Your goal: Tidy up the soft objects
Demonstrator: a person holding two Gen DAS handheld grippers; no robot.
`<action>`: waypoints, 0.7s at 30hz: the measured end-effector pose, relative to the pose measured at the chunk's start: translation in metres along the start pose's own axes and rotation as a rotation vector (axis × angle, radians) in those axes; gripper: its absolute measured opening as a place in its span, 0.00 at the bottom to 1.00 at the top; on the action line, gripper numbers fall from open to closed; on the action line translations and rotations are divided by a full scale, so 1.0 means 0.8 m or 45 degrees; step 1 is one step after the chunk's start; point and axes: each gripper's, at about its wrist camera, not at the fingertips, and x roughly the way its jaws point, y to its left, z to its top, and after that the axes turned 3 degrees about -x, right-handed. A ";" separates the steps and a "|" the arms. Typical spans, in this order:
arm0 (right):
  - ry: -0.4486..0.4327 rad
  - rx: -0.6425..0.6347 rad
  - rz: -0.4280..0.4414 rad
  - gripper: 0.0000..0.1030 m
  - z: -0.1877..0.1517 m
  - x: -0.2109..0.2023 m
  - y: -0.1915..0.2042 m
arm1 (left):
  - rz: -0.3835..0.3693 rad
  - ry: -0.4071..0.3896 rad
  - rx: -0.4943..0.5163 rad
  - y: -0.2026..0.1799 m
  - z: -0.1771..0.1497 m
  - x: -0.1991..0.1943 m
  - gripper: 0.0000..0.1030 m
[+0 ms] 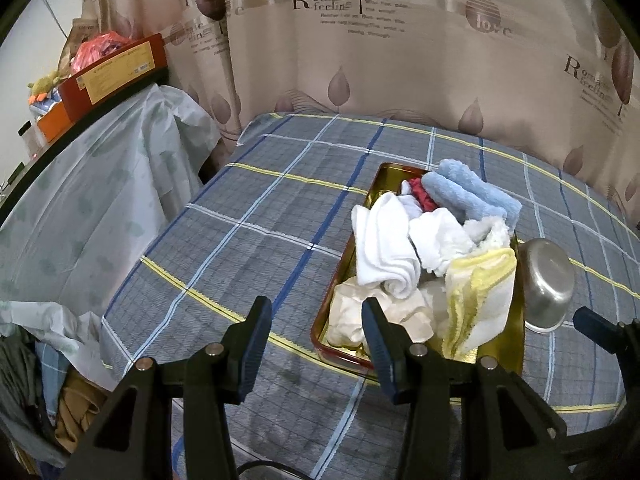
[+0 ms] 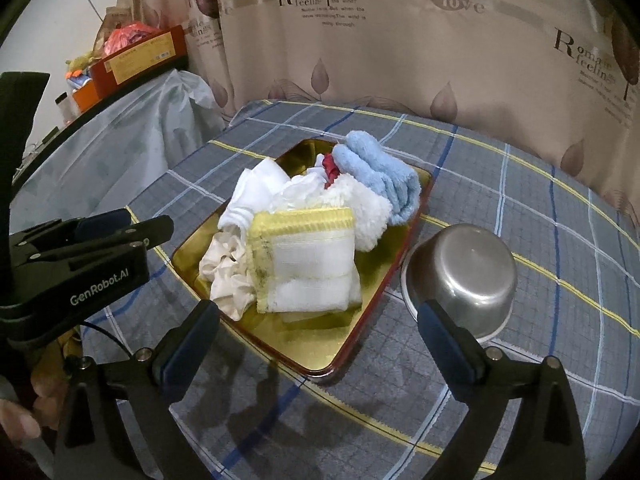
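We hold the left tongs (image 1: pixel 316 322) spread and empty above the checked bed (image 1: pixel 248 216); our right tongs (image 2: pixel 320 320) gape empty too; the cloths (image 2: pixel 304 240) lie heaped in the gold tray (image 2: pixel 320 354); a steel bowl (image 2: pixel 464 272) sits overturned just beside the tray.

You've got a steel bowl (image 2: pixel 464 276) flipped upside down on the plaid sheet (image 1: pixel 248 240), leafy curtain (image 1: pixel 400 60) behind, red box (image 1: pixel 120 68) off left
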 end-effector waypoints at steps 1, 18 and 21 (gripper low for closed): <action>0.002 0.002 0.003 0.95 0.000 0.000 0.000 | -0.001 -0.001 0.003 -0.001 0.000 -0.001 0.46; 0.016 -0.005 0.002 0.96 -0.005 0.002 0.003 | -0.014 0.001 0.023 -0.009 -0.001 0.000 0.46; 0.016 -0.009 0.003 0.96 -0.006 0.002 0.004 | -0.019 -0.011 0.025 -0.009 -0.001 -0.001 0.46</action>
